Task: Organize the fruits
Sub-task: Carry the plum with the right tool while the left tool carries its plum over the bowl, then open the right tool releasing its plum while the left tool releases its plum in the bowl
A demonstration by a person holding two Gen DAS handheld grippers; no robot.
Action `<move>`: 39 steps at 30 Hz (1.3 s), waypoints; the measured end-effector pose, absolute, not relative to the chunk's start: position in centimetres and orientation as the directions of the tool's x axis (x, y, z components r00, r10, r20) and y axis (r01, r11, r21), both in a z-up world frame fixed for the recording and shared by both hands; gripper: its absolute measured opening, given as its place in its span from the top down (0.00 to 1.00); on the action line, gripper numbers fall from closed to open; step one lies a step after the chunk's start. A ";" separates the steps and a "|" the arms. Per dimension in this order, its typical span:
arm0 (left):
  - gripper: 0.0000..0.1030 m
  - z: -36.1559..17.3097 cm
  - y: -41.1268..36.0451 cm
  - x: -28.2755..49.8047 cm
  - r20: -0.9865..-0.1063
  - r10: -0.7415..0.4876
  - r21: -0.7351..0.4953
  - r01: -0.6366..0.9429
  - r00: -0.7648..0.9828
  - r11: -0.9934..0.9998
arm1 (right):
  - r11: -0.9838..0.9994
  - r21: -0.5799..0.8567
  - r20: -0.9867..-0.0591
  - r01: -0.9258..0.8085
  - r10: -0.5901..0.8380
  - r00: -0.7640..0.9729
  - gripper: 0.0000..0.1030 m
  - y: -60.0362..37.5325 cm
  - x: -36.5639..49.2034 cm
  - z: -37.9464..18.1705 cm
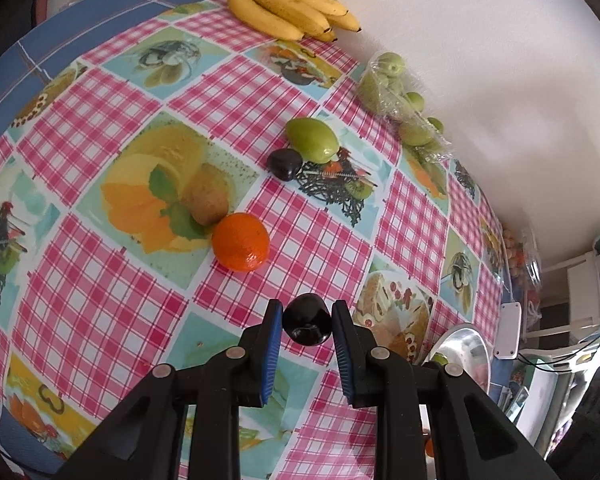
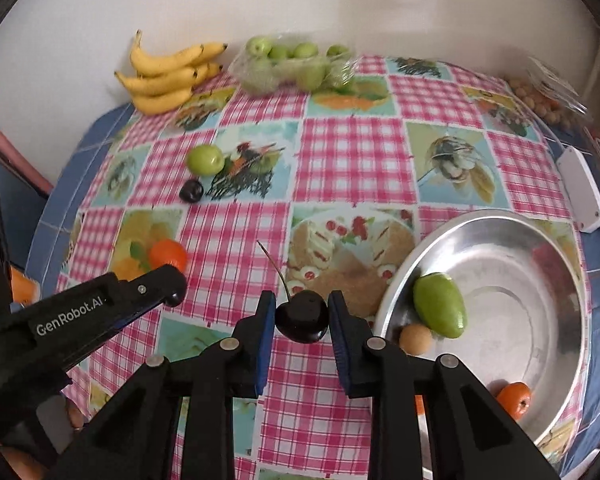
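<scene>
Here, the left gripper (image 1: pixel 307 316) is pinching a dark cherry (image 1: pixel 306 320), and the right gripper (image 2: pixel 302 310) is pinching a stemmed cherry (image 2: pixel 302 318) just left of the metal bowl (image 2: pixel 560 280). The checked tablecloth (image 2: pixel 352 152) is lying open mid-table. One banana bunch (image 2: pixel 168 76) and one bag of green fruit (image 2: pixel 292 66) are sitting against the white wall (image 2: pixel 340 0).

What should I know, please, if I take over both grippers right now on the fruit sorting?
Left gripper: shut on a dark cherry.
Right gripper: shut on a stemmed cherry, beside the metal bowl.
Done: bowl holds a green fruit, a small tan fruit and an orange.
Left on the tablecloth: orange, kiwi, green fruit, dark cherry. Bananas and bagged green fruit untouched.
</scene>
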State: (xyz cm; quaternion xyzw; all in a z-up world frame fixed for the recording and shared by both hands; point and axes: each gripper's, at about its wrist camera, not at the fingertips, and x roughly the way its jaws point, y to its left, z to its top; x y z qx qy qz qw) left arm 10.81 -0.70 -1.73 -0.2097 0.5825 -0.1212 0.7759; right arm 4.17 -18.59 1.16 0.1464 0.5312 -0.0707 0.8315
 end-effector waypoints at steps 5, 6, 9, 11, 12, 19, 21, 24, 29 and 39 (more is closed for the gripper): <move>0.74 -1.1 -1.5 10.4 -0.848 -0.438 -0.467 -0.028 0.300 0.884 | 0.921 0.154 -0.913 0.359 -0.007 0.409 0.73 -21.1 3.1 1.1; 0.74 -1.0 -1.8 10.2 -0.847 -0.440 -0.465 -0.018 0.298 0.885 | 0.914 0.154 -0.914 0.375 -0.012 0.405 0.73 -21.7 2.8 1.0; 0.74 -0.7 -3.4 9.5 -0.850 -0.443 -0.455 0.028 0.286 0.890 | 0.891 0.138 -0.921 0.432 -0.046 0.388 0.73 -24.1 1.8 0.5; 0.74 -0.6 -4.8 8.8 -0.852 -0.446 -0.446 0.069 0.275 0.893 | 0.872 0.106 -0.927 0.478 -0.087 0.365 0.73 -25.8 0.9 0.2; 0.74 -0.5 -5.5 8.5 -0.852 -0.449 -0.442 0.088 0.270 0.893 | 0.860 0.099 -0.929 0.500 -0.099 0.355 0.73 -26.7 0.4 0.0; 0.74 -0.4 -11.7 5.3 -0.851 -0.492 -0.441 0.260 0.184 0.859 | 0.800 0.094 -0.936 0.593 -0.131 0.326 0.73 -30.9 -2.5 -0.4; 0.74 -0.5 -13.5 4.2 -0.854 -0.497 -0.435 0.310 0.157 0.846 | 0.788 0.095 -0.936 0.609 -0.137 0.323 0.73 -31.7 -3.1 -0.5; 0.74 -0.7 -15.8 2.7 -0.856 -0.502 -0.429 0.371 0.122 0.823 | 0.773 0.099 -0.937 0.627 -0.139 0.319 0.73 -32.8 -4.0 -0.5; 0.74 -1.3 -18.4 0.8 -0.861 -0.503 -0.422 0.447 0.075 0.789 | 0.756 0.091 -0.939 0.648 -0.152 0.310 0.73 -34.1 -5.3 -0.7; 0.74 -2.3 -19.7 0.2 -0.867 -0.496 -0.422 0.456 0.051 0.784 | 0.758 0.113 -0.961 0.643 -0.082 0.266 0.73 -34.1 -5.4 -3.1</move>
